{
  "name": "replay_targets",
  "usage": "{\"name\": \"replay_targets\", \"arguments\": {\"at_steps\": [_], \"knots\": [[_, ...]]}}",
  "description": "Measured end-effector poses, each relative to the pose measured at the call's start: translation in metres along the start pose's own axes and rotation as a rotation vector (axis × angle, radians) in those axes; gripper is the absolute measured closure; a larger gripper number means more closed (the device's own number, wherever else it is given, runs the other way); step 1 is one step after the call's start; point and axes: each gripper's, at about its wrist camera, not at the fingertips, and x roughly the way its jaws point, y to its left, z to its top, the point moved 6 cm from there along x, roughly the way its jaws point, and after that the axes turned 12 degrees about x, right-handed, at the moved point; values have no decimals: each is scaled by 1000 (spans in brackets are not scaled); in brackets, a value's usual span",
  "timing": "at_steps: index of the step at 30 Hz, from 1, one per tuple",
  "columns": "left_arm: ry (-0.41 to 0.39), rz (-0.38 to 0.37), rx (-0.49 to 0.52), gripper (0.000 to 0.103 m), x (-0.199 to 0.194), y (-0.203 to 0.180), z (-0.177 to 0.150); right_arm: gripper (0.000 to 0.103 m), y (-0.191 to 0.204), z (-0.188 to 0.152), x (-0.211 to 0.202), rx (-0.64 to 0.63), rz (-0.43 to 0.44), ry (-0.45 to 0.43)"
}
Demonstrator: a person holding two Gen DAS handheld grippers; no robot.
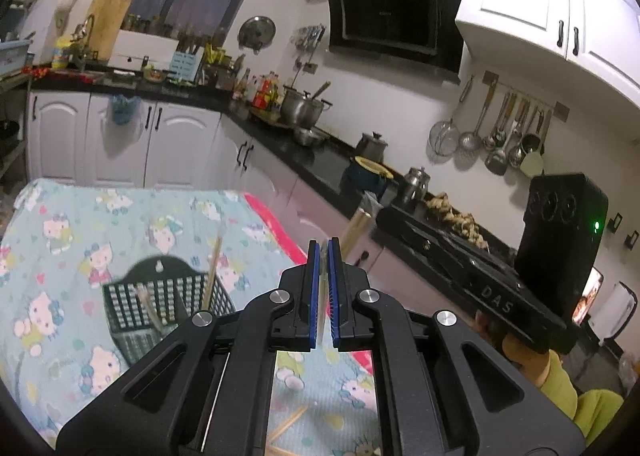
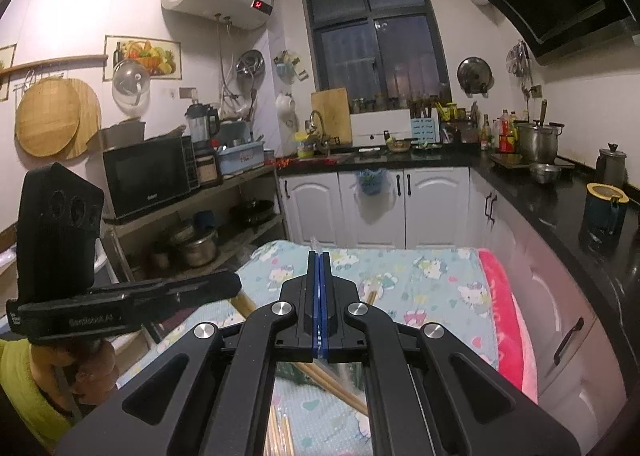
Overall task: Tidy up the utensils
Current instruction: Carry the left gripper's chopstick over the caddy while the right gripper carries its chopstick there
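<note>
My left gripper (image 1: pixel 323 252) is shut on a thin pale utensil, seen edge-on between the blue pads; I cannot tell its kind. It hovers right of a black slotted utensil basket (image 1: pixel 168 306) standing on the Hello Kitty cloth (image 1: pixel 60 240). The basket holds a wooden chopstick (image 1: pixel 212 276) and a clear utensil (image 1: pixel 150 308). My right gripper (image 2: pixel 319 256) is shut on a clear plastic strip whose tip (image 2: pixel 313 243) sticks out past the fingers. Wooden chopsticks (image 2: pixel 332 386) lie on the cloth below it. More chopsticks (image 1: pixel 288 424) lie under the left gripper.
The right gripper's body (image 1: pixel 480 272) crosses the left wrist view; the left one (image 2: pixel 120 304) crosses the right wrist view. A black counter (image 2: pixel 560 196) with pots runs along the right. White cabinets (image 2: pixel 372 208) stand behind the table. A shelf with a microwave (image 2: pixel 148 176) is at left.
</note>
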Motion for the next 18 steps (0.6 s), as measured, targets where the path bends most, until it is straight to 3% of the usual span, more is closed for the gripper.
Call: {"name": "replay_targets", "arguments": {"at_steps": [10,18], "knots": [[-89,67,3,101,-15,27,51,102,14,33,14,-23,7,-41],[-107,141,-12,101,-19,60,69,102,21,49,40,-2,20,-32]]}}
